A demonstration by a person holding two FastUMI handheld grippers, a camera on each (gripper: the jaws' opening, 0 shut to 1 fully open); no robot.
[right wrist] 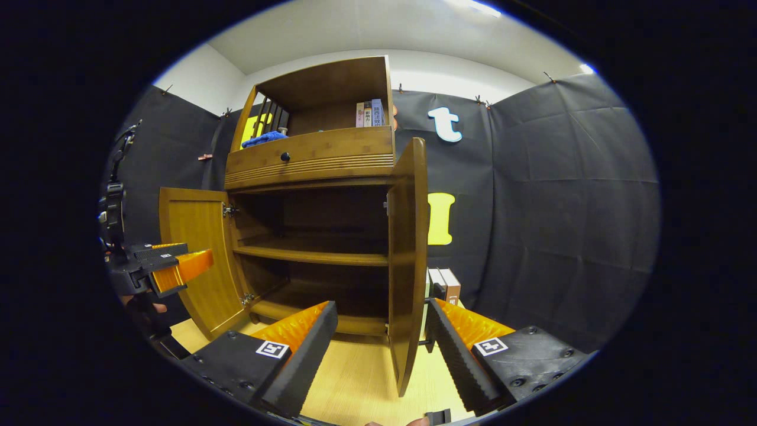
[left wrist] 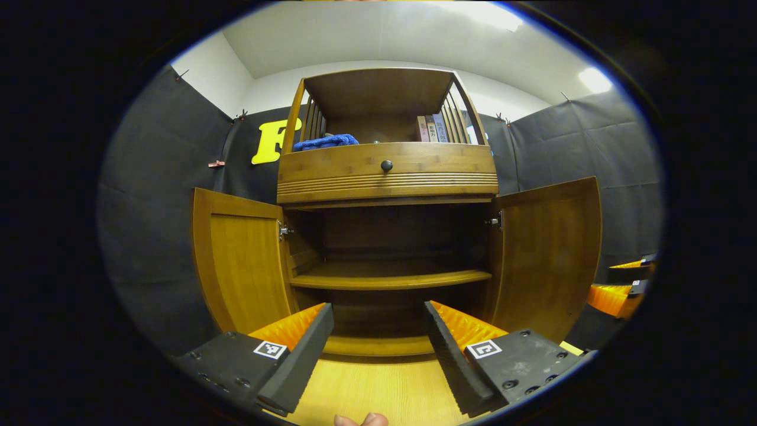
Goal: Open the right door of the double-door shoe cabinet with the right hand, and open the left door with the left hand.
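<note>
At nine and three o'clock, left door (left wrist: 242,260) and right door (left wrist: 547,254) hang open, stiff, hinged, best taken by free edges; left gripper (left wrist: 378,349) and right gripper (right wrist: 381,349) gape wide, empty.

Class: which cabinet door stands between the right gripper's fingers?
The right door, seen edge-on between the right gripper fingers; the left door hangs aside.

The shoe cabinet (left wrist: 387,177) stands on a pale wood-grain floor (left wrist: 378,390), its base near the far wall. Both doors hang open above the boards. On its top shelf (right wrist: 313,133) a blue cloth (left wrist: 325,142) lies at the left and a few books (left wrist: 430,128) stand upright at the right. To the right of the cabinet, low on the floor, stand what look like two small boxes (right wrist: 446,285), partly hidden by the right door (right wrist: 408,260).
</note>
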